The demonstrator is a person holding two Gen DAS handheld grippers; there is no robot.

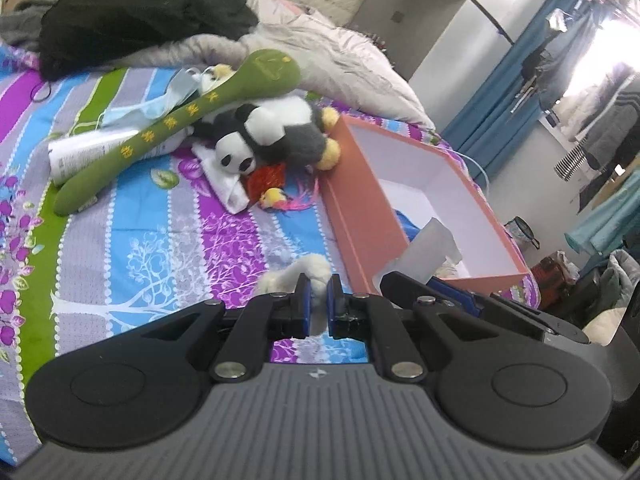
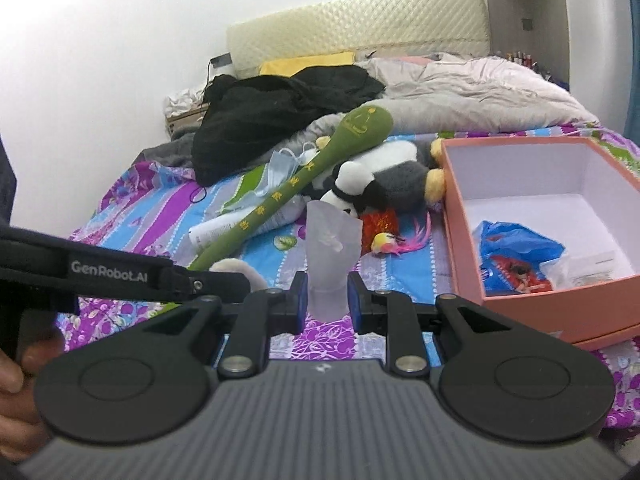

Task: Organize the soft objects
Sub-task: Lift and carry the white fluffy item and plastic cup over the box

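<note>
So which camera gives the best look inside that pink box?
The right wrist view: the pink cardboard box opens toward it, showing the blue plastic bag inside. The left wrist view sees it side-on, contents mostly hidden.

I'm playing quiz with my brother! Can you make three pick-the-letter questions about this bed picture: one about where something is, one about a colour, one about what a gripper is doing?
1. Where is the blue plastic bag?
A. inside the box
B. on the pillow
C. under the panda

2. What colour is the outside of the box?
A. green
B. black
C. orange-pink

3. What is the right gripper doing?
A. hanging empty
B. holding a frosted plastic cup
C. holding the panda

Answers: 1 A, the bag lies on the box's white floor. 2 C, its outer walls are orange-pink. 3 B, the frosted plastic cup stands between its fingers.
</note>
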